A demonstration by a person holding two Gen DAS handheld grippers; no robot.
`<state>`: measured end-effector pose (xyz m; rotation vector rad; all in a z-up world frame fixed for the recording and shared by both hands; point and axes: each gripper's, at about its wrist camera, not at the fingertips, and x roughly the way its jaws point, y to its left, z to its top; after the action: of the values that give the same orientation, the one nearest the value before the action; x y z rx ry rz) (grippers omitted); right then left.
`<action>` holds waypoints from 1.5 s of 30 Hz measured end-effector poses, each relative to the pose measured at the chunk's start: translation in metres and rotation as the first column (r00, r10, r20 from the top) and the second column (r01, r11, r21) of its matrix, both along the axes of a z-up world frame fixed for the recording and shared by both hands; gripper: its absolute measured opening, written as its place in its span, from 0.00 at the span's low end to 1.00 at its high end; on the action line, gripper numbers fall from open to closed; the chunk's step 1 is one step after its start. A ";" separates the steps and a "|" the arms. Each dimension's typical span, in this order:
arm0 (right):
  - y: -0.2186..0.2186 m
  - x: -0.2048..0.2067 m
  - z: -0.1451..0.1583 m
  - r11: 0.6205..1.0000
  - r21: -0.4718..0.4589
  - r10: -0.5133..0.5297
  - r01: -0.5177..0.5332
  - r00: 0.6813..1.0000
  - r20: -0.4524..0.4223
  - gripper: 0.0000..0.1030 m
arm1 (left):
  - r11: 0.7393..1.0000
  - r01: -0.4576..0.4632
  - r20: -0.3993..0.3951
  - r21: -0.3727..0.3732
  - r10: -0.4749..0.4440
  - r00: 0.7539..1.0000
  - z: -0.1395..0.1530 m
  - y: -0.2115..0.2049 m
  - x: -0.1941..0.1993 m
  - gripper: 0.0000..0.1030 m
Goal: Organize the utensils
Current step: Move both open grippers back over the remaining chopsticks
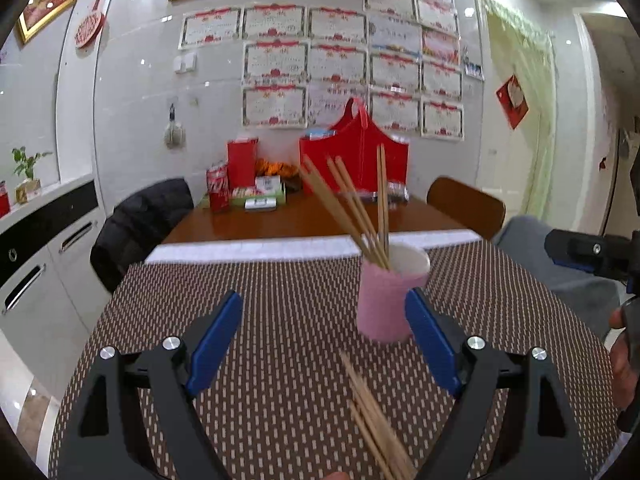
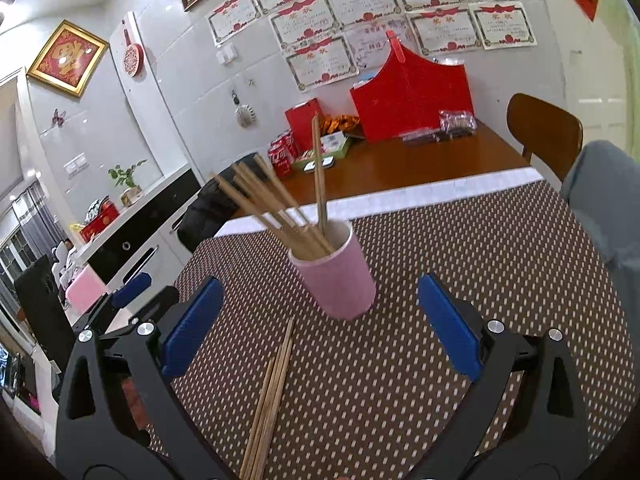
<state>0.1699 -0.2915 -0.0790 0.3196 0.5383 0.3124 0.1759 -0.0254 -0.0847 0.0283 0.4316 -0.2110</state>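
- A pink cup (image 1: 390,300) stands upright on a brown woven mat (image 1: 280,320) that covers the near end of the bench (image 1: 304,220); a white strip runs along the mat's far edge.
- At the bench's far end, well apart from the cup, sit a red bag (image 1: 356,160), a red box (image 1: 242,160), soda cans (image 1: 218,188) and snack packets, against a tiled wall hung with certificates (image 1: 276,60).
- Two chairs flank the bench, one draped with a dark jacket (image 1: 140,220), the other bare wood (image 1: 466,204).
- Pale wooden chopsticks (image 2: 280,212) stand in the cup, most fanning up and to the left, one nearly vertical.
- A second bundle of loose chopsticks (image 2: 272,392) lies flat on the mat just in front of the cup, its long axis running from the cup's base toward the cameras.
- The left tongs (image 1: 324,344) are spread wide and grip nothing; the right blue pad sits just beside the cup, and the loose bundle lies between the jaws.
- The right tongs (image 2: 320,328) are likewise wide apart and empty, with the cup and the loose bundle framed between the pads.
- In the right wrist view the left tongs' blue tip shows at the mat's left edge.
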 end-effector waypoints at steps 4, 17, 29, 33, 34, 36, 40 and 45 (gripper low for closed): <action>0.005 -0.018 -0.013 1.000 -0.009 0.021 -0.021 0.999 -0.030 0.94 | 1.000 -0.008 -0.101 0.003 0.008 0.995 -0.019 0.000 -0.011 0.80; 0.006 -0.047 -0.058 1.000 -0.011 0.022 -0.024 0.990 -0.136 0.94 | 0.994 -0.004 -0.388 0.113 0.048 0.920 -0.100 -0.011 -0.041 0.80; 0.013 -0.044 -0.083 0.999 -0.020 0.038 -0.043 0.978 -0.203 0.94 | 0.990 -0.008 -0.439 0.139 0.069 0.896 -0.123 -0.024 -0.059 0.80; 0.023 -0.043 -0.089 0.997 -0.052 0.052 -0.065 0.973 -0.223 0.94 | 0.985 -0.003 -0.430 0.173 0.078 0.899 -0.123 -0.029 -0.066 0.80; 0.026 -0.043 -0.090 0.996 -0.061 0.055 -0.071 0.972 -0.227 0.94 | 0.984 0.010 -0.449 0.179 0.073 0.891 -0.125 -0.030 -0.066 0.80; 0.034 -0.045 -0.094 0.991 -0.093 0.069 -0.093 0.969 -0.238 0.94 | 0.987 0.008 -0.455 0.158 0.066 0.888 -0.122 -0.025 -0.068 0.80; 0.049 -0.050 -0.100 0.978 -0.157 0.096 -0.139 0.962 -0.257 0.94 | 0.990 0.016 -0.465 0.144 0.053 0.884 -0.118 -0.013 -0.068 0.80; 0.080 -0.071 -0.114 0.926 -0.282 0.166 -0.250 0.942 -0.293 0.93 | 0.990 0.011 -0.466 0.144 0.058 0.883 -0.117 0.004 -0.070 0.80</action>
<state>0.0988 -0.2115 -0.1935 -0.0115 0.8786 0.3875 0.1059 -0.0218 -0.2021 0.1139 0.9335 -0.1606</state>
